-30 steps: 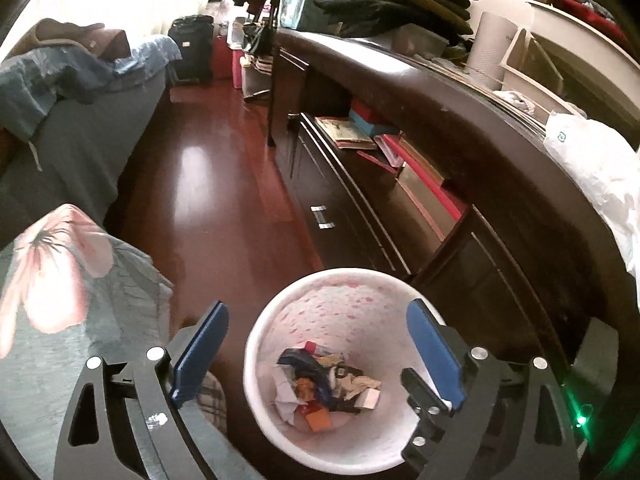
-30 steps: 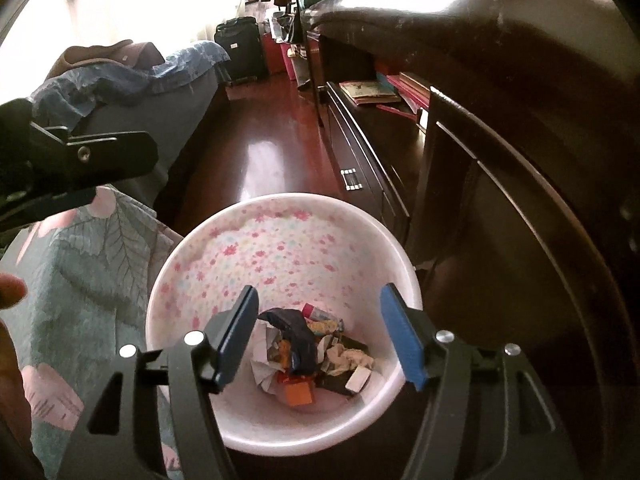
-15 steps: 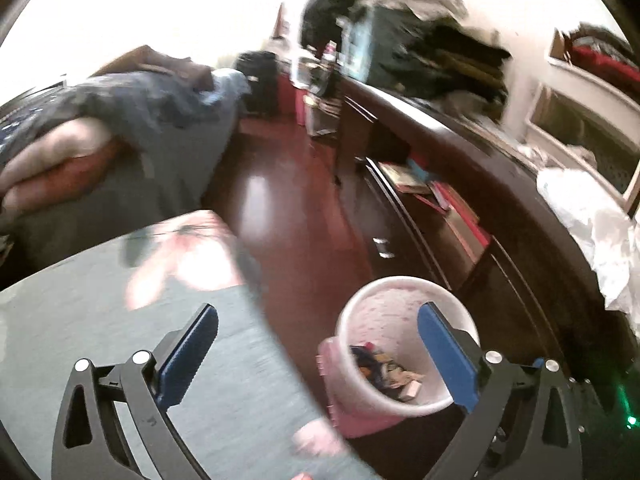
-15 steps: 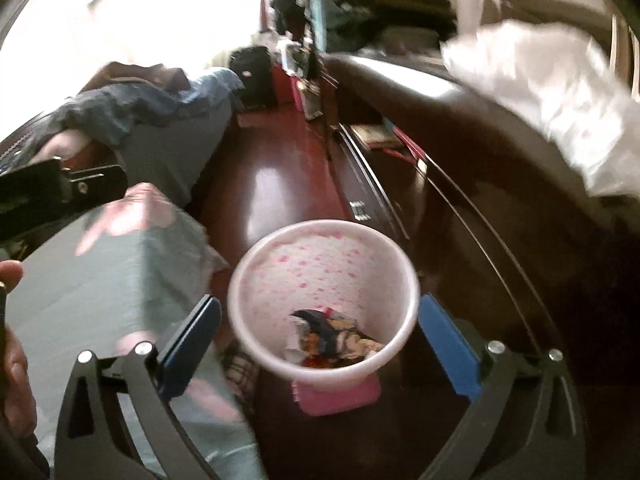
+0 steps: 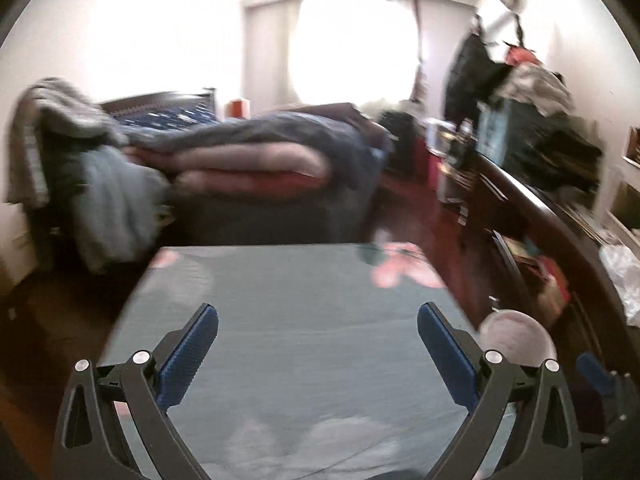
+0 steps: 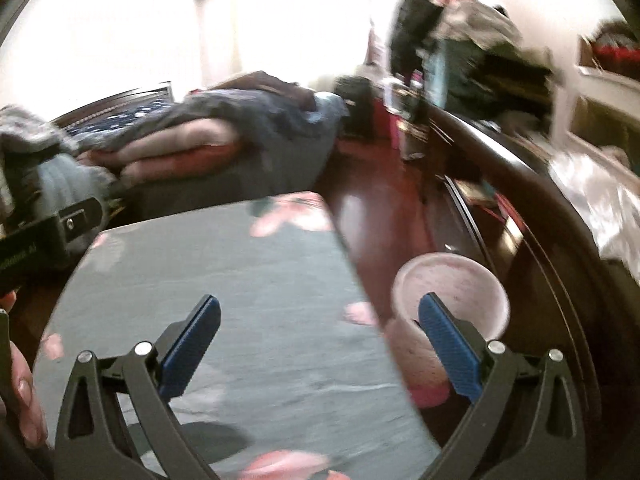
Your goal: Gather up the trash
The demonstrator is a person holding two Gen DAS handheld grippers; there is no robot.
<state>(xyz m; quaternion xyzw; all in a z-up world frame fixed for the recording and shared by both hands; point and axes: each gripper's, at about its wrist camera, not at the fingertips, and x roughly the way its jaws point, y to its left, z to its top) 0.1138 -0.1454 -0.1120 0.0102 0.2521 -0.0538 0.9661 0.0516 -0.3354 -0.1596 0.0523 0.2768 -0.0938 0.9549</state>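
filling most of both views, a grey flowered bed (image 5: 304,344) lies under the tools. the pink bin (image 6: 452,292) stands on the floor beside it, by the dark cabinet (image 6: 532,216). left tool (image 5: 318,354) and right tool (image 6: 320,344) have just opened wide, both empty.

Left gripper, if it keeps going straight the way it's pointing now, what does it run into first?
Most likely the grey floral bedspread: the open, empty left gripper points down over it. The frame is blurred, so depth is uncertain. The pink wastebasket sits off to its right.
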